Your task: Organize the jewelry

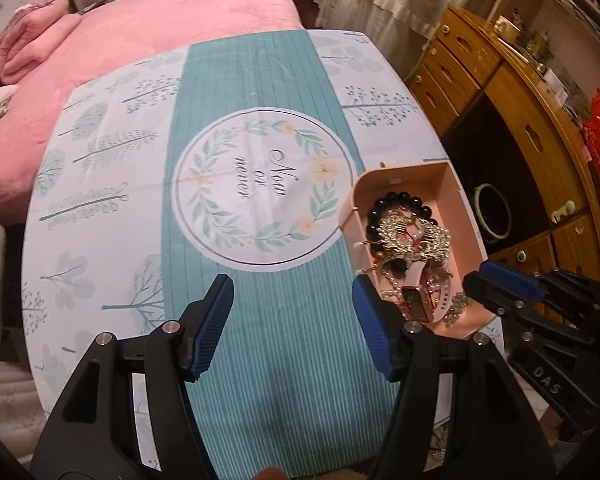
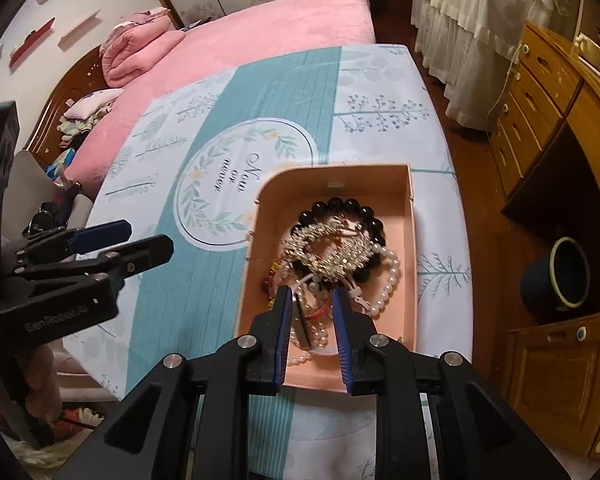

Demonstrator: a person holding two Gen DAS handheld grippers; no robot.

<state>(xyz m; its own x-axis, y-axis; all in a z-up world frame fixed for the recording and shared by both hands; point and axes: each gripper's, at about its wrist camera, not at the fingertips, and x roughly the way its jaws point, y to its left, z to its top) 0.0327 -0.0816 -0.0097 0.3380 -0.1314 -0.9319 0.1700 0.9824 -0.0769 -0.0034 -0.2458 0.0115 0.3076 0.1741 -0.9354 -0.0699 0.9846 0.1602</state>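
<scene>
A pink open box (image 2: 405, 240) sits on the printed cloth near its right edge; it also shows in the left wrist view (image 1: 462, 216). It holds a tangle of jewelry: a black bead bracelet (image 2: 342, 205), a gold rhinestone piece (image 2: 330, 250), a pearl strand (image 2: 390, 276) and a pink-strapped watch (image 1: 418, 292). My right gripper (image 2: 313, 302) hangs over the box's near end, fingers partly apart with jewelry showing between them; no grip is visible. My left gripper (image 1: 294, 308) is open and empty above the cloth, left of the box.
The teal and white cloth (image 1: 256, 92) covers a table beside a pink bed (image 2: 260, 32). Wooden drawers and cabinets (image 2: 540, 92) stand to the right, with a dark round pot (image 2: 556, 276) on the floor.
</scene>
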